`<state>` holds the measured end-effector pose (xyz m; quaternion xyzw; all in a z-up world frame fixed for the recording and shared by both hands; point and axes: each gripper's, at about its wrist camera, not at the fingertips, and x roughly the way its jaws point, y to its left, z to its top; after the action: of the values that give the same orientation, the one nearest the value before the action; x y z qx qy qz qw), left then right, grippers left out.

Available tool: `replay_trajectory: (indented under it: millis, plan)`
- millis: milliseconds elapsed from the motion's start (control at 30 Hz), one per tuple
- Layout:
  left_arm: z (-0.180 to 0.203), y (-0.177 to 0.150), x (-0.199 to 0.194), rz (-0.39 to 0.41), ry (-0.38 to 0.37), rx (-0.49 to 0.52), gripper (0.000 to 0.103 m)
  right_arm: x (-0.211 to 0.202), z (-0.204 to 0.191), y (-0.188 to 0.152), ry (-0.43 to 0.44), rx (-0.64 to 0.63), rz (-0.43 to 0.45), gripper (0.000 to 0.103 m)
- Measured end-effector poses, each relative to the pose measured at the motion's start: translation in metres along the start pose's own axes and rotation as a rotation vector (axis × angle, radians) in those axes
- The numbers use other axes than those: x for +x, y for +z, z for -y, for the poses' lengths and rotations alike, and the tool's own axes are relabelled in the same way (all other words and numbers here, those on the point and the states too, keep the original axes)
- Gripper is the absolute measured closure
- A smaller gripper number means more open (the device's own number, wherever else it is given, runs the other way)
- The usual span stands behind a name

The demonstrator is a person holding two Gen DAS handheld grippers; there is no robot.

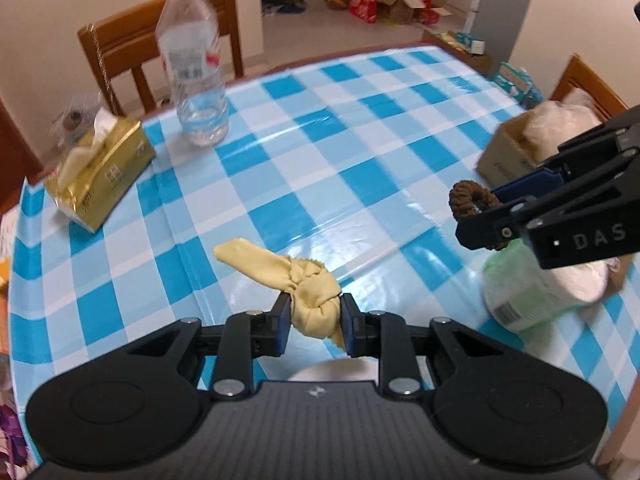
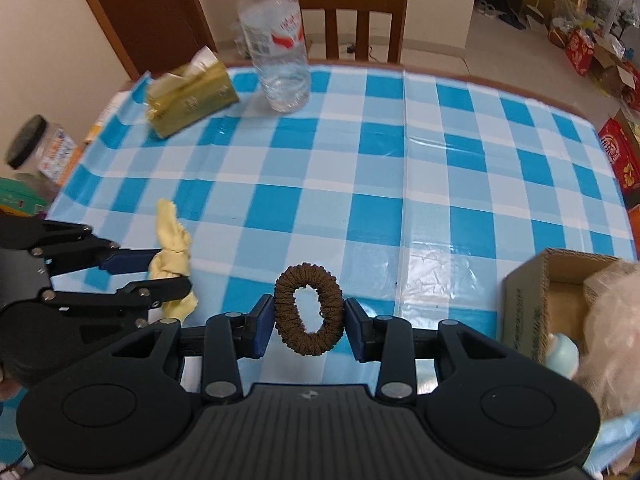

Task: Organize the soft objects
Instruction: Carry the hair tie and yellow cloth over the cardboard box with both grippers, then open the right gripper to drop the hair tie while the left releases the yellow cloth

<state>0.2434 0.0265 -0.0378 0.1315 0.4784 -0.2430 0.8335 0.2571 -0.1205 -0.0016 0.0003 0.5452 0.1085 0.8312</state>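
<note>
Checked blue-and-white tablecloth [image 2: 400, 184] covered table. 1 clear water bottle [image 2: 276, 40] with red-marked label stood at far edge, 1 gold tissue pack [image 2: 188, 98] beside it. 1 open cardboard box [image 2: 532, 304] sat at right, 2 wooden chairs [image 1: 132, 48] behind table. Left gripper [image 1: 314, 316] pinched 1 knotted yellow cloth [image 1: 304, 292], lifted off table. Right gripper [image 2: 309, 318] clamped 1 brown hair scrunchie [image 2: 309, 308], also raised. Letters "DAS" [image 1: 598, 236] readable on right gripper's side.

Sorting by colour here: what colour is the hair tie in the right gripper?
Dark brown. The hair tie shows best in the right wrist view, pinched in the right gripper.
</note>
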Motion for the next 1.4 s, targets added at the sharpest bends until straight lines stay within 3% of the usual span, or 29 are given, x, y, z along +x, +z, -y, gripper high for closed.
replay_trajectory:
  millis: [167, 367, 700, 867, 967, 1000, 1033, 1100, 1200, 1300, 1400]
  plan:
    - [0.023, -0.001, -0.033, 0.039, -0.043, 0.087, 0.079, -0.045, 0.001, -0.023, -0.004, 0.001, 0.044, 0.06]
    - [0.066, 0.004, -0.056, 0.078, -0.082, 0.164, 0.079, -0.09, 0.03, -0.059, -0.056, 0.048, 0.079, 0.06]
    - [0.142, 0.039, -0.054, 0.11, -0.067, 0.183, 0.079, -0.12, 0.129, -0.098, -0.118, 0.097, 0.091, 0.06]
    - [0.182, 0.064, -0.041, 0.118, -0.065, 0.175, 0.079, -0.117, 0.17, -0.106, -0.092, 0.109, 0.098, 0.059]
    - [0.203, 0.08, -0.031, 0.121, -0.064, 0.168, 0.079, -0.11, 0.187, -0.105, -0.037, 0.102, 0.114, 0.052]
    - [0.209, 0.086, -0.026, 0.121, -0.064, 0.168, 0.079, -0.107, 0.192, -0.105, -0.017, 0.098, 0.125, 0.046]
    - [0.215, 0.09, -0.023, 0.121, -0.065, 0.169, 0.079, -0.104, 0.197, -0.104, -0.001, 0.094, 0.13, 0.034]
    - [0.226, 0.099, -0.014, 0.118, -0.067, 0.169, 0.079, -0.1, 0.206, -0.104, 0.016, 0.097, 0.134, 0.022]
    - [0.243, 0.113, 0.0, 0.115, -0.073, 0.179, 0.079, -0.102, 0.216, -0.111, 0.044, 0.09, 0.161, 0.018]
    - [0.257, 0.126, 0.017, 0.105, -0.081, 0.183, 0.079, -0.107, 0.224, -0.121, 0.054, 0.082, 0.179, 0.006]
    - [0.267, 0.134, 0.029, 0.101, -0.085, 0.187, 0.079, -0.112, 0.233, -0.131, 0.058, 0.102, 0.208, 0.002]
